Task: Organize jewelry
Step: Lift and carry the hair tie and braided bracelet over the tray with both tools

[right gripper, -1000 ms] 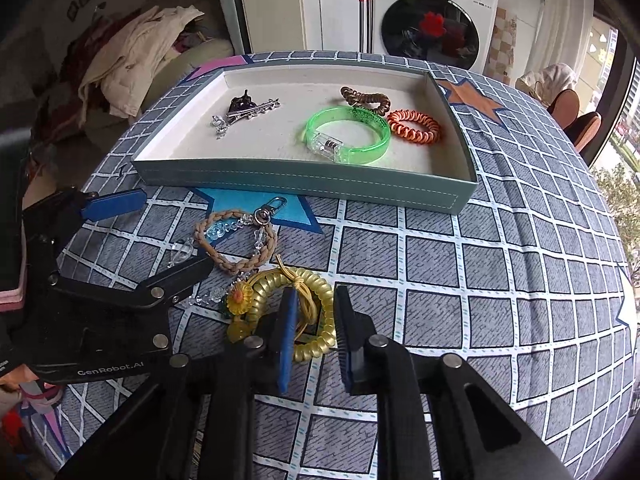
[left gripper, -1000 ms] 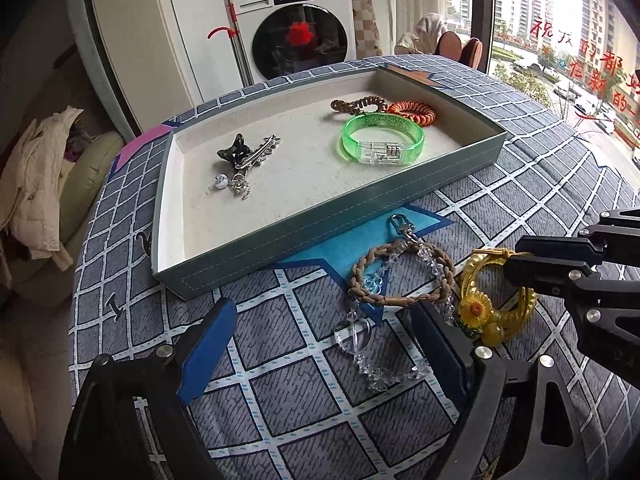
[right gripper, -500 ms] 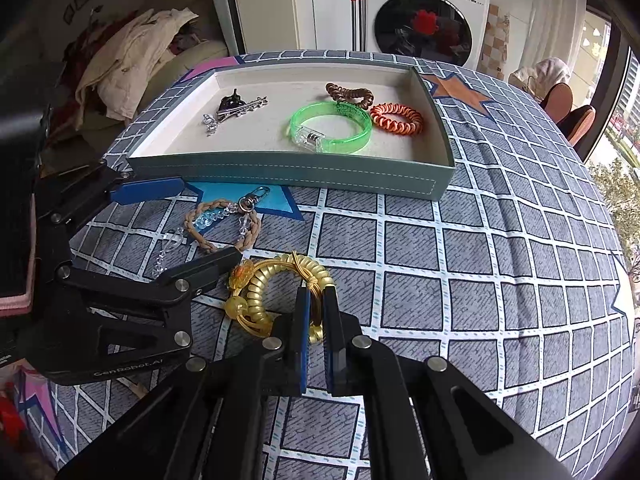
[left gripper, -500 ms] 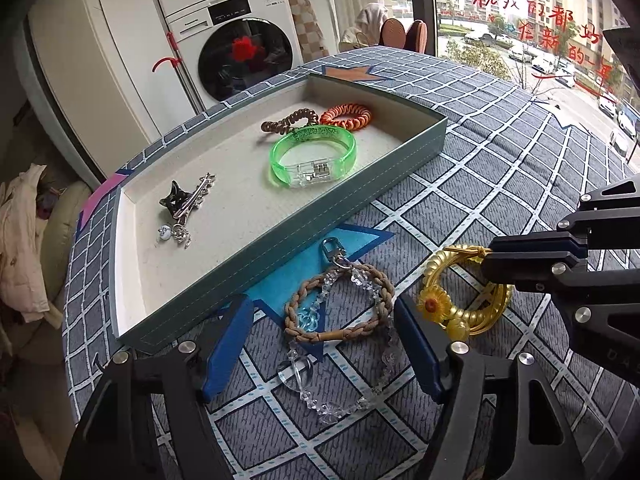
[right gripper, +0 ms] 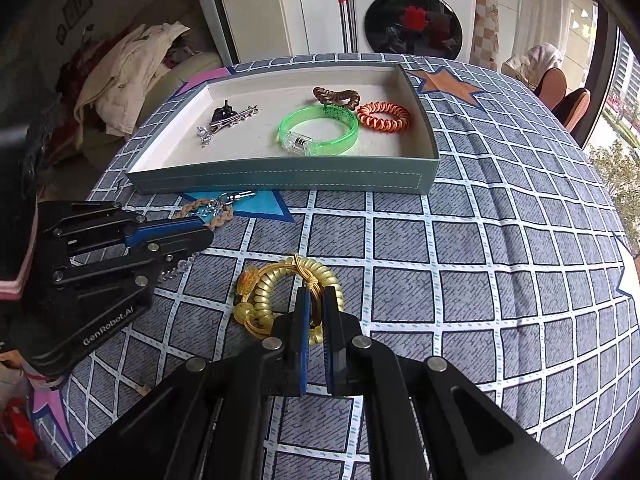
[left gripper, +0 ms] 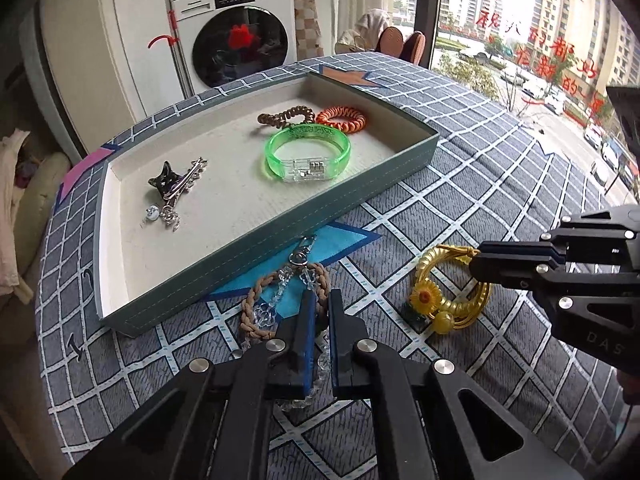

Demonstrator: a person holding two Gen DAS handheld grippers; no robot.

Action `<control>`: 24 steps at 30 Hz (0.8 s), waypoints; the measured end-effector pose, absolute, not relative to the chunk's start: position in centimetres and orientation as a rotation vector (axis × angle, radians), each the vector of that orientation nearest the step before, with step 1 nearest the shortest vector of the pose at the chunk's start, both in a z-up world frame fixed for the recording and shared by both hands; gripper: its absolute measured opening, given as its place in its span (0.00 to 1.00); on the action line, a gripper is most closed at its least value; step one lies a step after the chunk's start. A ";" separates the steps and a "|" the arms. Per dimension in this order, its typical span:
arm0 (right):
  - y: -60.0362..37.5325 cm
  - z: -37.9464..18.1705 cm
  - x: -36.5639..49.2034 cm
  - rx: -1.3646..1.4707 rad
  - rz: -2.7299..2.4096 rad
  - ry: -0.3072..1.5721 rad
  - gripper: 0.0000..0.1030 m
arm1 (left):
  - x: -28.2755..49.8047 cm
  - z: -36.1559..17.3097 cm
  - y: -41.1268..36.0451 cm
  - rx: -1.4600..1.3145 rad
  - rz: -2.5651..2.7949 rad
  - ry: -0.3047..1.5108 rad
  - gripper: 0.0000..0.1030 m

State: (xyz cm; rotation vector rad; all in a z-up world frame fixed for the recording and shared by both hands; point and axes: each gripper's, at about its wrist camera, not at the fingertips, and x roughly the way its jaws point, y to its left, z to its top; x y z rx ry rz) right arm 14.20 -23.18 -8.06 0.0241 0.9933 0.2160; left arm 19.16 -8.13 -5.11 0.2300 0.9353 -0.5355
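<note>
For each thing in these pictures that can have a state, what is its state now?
left gripper: shut on the braided bracelet
right gripper: shut on the yellow coil bracelet
tray: open, no lid
green bangle: lying in tray, clasp closed
orange coil tie: lying in tray
hair clip: lying in tray
washing machine door: closed

Teal tray [left gripper: 280, 236] on the grey, white-gridded tablecloth [right gripper: 500, 248] holds a green bangle [left gripper: 308, 154] beside an orange coil tie [left gripper: 342, 119]; yellow coil tie [right gripper: 296, 296] outside.
</note>
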 end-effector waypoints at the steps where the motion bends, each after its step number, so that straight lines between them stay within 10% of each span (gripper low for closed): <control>1: -23.2 -8.0 14.2 0.028 0.216 0.991 0.06 | 19.3 -4.8 -7.6 0.190 -0.537 0.940 0.25; 24: -22.6 -5.1 14.0 0.078 0.251 0.931 0.06 | 19.1 0.3 2.1 -0.306 -0.515 0.893 0.25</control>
